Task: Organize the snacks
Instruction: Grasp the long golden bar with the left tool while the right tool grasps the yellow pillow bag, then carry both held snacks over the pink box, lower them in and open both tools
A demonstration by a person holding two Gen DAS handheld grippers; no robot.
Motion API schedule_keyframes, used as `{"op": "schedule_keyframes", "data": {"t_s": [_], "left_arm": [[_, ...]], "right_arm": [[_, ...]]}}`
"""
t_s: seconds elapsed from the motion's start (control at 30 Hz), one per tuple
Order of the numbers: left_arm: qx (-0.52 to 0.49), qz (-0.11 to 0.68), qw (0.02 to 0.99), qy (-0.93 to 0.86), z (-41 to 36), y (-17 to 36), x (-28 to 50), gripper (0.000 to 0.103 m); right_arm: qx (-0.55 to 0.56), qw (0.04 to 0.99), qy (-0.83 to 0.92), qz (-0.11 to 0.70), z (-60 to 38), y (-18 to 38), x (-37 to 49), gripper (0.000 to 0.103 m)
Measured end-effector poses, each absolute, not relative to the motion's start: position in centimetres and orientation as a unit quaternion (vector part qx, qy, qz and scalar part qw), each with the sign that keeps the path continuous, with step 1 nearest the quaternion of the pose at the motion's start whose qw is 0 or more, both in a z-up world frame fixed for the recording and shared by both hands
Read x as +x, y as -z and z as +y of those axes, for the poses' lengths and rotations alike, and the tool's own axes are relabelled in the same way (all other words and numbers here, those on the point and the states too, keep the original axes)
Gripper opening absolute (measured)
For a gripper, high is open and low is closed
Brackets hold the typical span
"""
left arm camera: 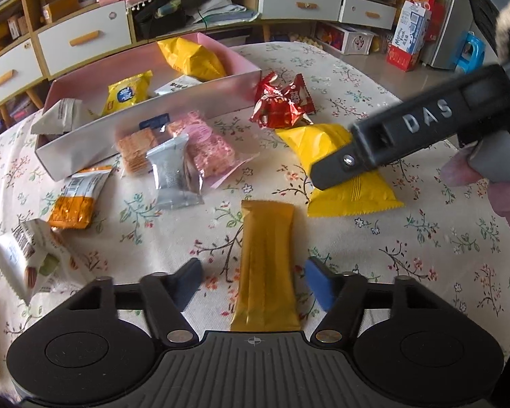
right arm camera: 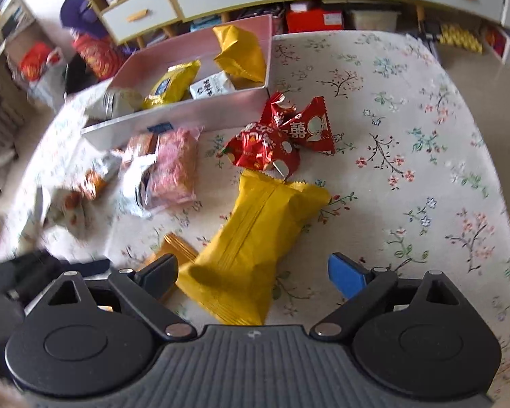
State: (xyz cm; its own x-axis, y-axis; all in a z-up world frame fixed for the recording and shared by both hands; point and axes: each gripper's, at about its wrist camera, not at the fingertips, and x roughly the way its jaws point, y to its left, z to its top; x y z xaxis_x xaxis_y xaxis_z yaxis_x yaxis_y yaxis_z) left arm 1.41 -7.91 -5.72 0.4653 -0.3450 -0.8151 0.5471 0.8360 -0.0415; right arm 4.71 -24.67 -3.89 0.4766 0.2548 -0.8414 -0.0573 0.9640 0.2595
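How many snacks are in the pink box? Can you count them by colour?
Yellow: 2, the big packet and the small packet
White: 1, the white packet
Grey: 1, the grey packet
Total in the pink box: 4

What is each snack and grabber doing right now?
pink box: open, some snacks inside.
gold bar: flat on the cloth, between the left gripper's fingers, not squeezed.
left gripper: open.
yellow bag: lying on the cloth, between the right gripper's fingers, not gripped.
right gripper: open.
red candy packs: loose beside the box.
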Motion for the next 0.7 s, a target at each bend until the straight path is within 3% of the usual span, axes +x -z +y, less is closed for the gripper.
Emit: {"op": "schedule_keyframes", "data": {"t_s": [0.07,0.33,0.47,0.63,0.7], "left_arm": [[0.117,0.441,0.851,0.259,-8.2,5.8,1.6,0.053],[0.139,0.432,0.854,0.255,-9.2,5.9,1.7,0.042],[0.144,0.429,0.853,0.259,-9.4,5.8,1.4,0.03],[0.16,0.418,0.856,0.259,-9.6,5.7,1.0,0.028],[0.159,0.42,0.855,0.259,-9.6,5.7,1.0,0.028]], "right_arm": [[0.108,0.852,-0.088,0.505,-24.6,4.0,4.9,0.093],[0.122,0.841,-0.072,0.522,-24.1,4.8,5.9,0.076],[0.115,0.84,-0.069,0.526,-23.9,5.0,6.0,0.062],[0.103,0.841,-0.066,0.527,-23.9,4.8,5.8,0.04],[0.11,0.839,-0.067,0.528,-24.2,4.7,5.7,0.038]]}}
